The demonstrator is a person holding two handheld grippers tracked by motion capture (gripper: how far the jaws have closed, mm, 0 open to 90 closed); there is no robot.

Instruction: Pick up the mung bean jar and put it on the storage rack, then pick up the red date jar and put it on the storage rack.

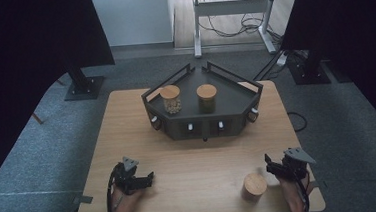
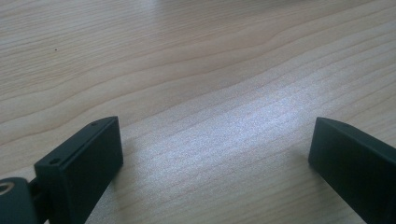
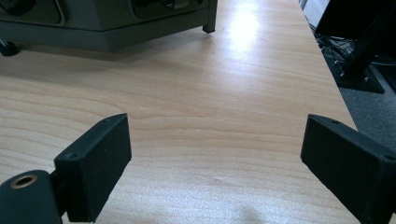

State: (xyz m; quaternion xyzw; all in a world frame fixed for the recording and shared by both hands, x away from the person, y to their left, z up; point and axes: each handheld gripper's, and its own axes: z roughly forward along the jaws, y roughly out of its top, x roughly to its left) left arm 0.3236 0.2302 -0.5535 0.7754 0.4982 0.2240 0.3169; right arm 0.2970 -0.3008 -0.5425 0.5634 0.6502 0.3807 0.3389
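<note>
Both pairs of black fingers stand released over the pale wooden table: left gripper, right gripper. Just beside the right one stands a small cork-lidded jar, not yet grasped. Farther off, the dark angular tray already holds two cork-lidded jars, with nothing blocking the path.
</note>
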